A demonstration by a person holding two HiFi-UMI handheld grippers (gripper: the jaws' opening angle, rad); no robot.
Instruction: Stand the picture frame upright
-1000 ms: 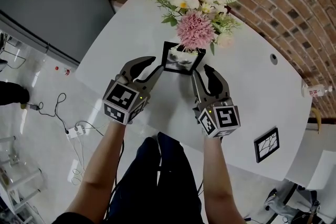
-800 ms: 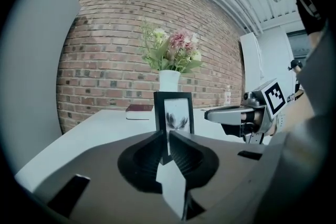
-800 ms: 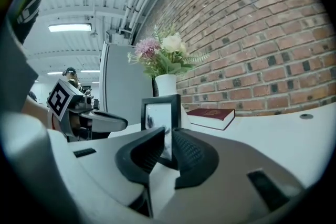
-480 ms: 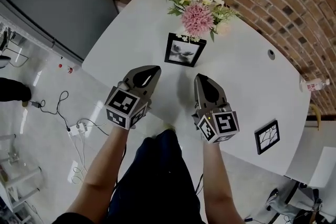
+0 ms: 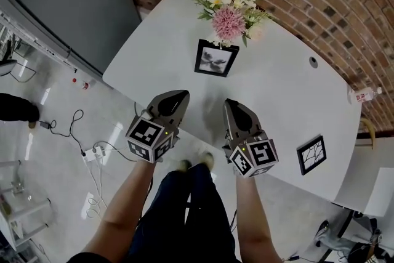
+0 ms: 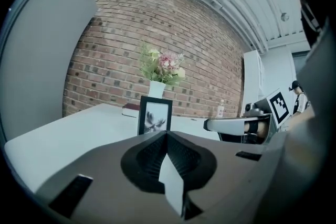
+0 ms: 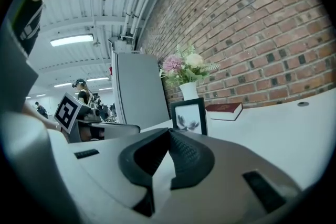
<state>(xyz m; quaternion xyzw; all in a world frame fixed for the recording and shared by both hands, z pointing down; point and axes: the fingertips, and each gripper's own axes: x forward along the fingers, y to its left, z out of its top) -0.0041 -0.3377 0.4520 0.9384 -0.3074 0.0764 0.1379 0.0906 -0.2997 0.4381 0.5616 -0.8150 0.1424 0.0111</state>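
The picture frame (image 5: 215, 58) stands upright on the white table (image 5: 277, 108), its black border around a pale print. It sits toward the far side of the tabletop, at about 12 o'clock from both grippers and well apart from them. The head view looks down on it steeply. The left gripper view (image 6: 155, 115) and right gripper view (image 7: 190, 115) show it front-on and confirm it is on its edge. Just behind it, at about 1 o'clock, is a white vase (image 6: 156, 89) of pink and cream flowers (image 5: 229, 15). From above the blooms hide the vase. A dark red book (image 7: 224, 110) lying by the vase shows only in the gripper views. At 4 o'clock from the frame, near the table's near edge, a second black frame (image 5: 311, 154) lies flat. A small bottle (image 5: 363, 94) is at 3 o'clock by the brick wall (image 5: 345, 3). The left gripper (image 5: 174, 97) hangs over the table's near edge with its jaws pressed together on nothing, as its own view (image 6: 167, 134) shows. The right gripper (image 5: 233, 105) is beside it, likewise closed and empty (image 7: 169, 131).
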